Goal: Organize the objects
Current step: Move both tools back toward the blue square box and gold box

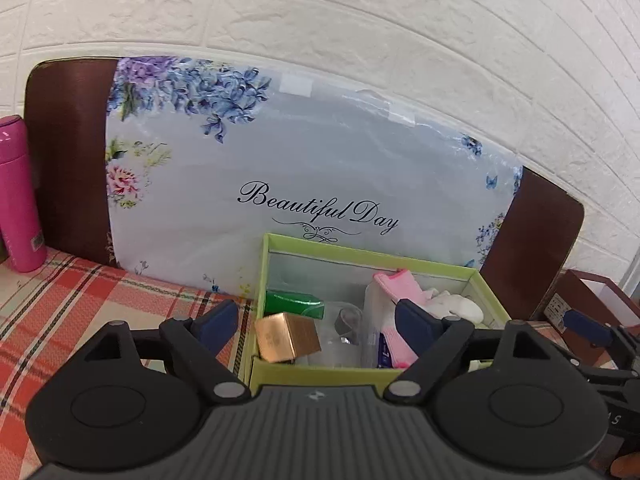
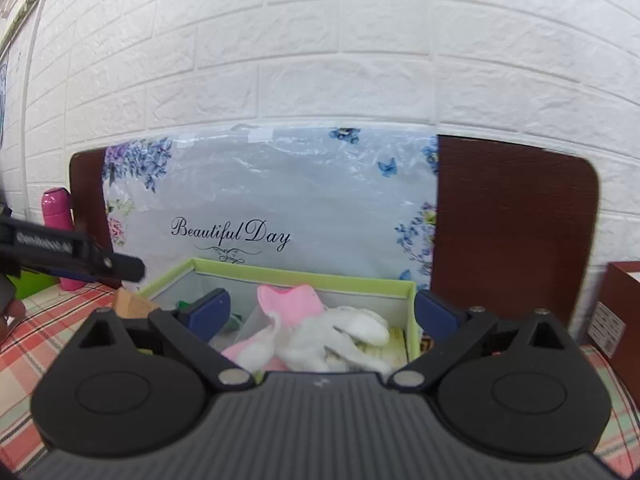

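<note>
Both your left gripper (image 1: 316, 330) and right gripper (image 2: 322, 312) have jaws wide apart, grasping nothing. The gold box (image 1: 286, 337) and socks (image 2: 340, 336) sit in the green box (image 1: 372, 258). Pull back slowly and don't bump it.

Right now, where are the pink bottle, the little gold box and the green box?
pink bottle (image 1: 18, 196), left wrist view, body.
gold box (image 1: 286, 338), left wrist view, front face.
green box (image 2: 360, 282), right wrist view, far rim.

Each handheld gripper is black: a ribbed dark-grey housing flanked by two round discs, angled link arms joined by silver pivot pins, and dark blue finger pads. The left gripper (image 1: 316, 324) and right gripper (image 2: 322, 312) match, each with a small pale logo centred on the ribbed housing
</note>
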A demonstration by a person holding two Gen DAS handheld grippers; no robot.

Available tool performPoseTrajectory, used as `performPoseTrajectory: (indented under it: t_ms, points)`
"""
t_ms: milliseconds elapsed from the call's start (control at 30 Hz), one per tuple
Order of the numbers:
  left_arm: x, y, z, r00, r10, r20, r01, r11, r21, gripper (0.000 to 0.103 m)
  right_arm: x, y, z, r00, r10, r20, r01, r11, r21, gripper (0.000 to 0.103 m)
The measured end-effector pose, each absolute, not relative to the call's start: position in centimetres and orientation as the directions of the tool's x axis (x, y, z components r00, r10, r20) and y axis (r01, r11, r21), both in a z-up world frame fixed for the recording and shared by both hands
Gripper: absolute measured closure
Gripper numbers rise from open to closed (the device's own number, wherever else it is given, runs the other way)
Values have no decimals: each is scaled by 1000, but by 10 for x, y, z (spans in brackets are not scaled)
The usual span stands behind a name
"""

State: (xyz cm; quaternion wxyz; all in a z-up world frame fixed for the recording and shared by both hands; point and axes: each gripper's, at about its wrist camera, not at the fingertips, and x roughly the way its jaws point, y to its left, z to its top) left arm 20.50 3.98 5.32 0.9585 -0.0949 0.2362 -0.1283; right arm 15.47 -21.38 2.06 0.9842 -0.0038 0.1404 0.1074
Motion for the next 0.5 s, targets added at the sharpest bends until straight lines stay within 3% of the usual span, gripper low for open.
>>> performPoseTrajectory:
  t_ms: [333,500]
  points:
    - [162,42,14,787,-305,-537,175,944,-280,15,99,-214,-30,876,213,-434,-186,977,104,0]
    - [185,33,34,825,-333,-457,243,938,-246,15,82,-216,-29,879,213,-427,-185,977,106,0]
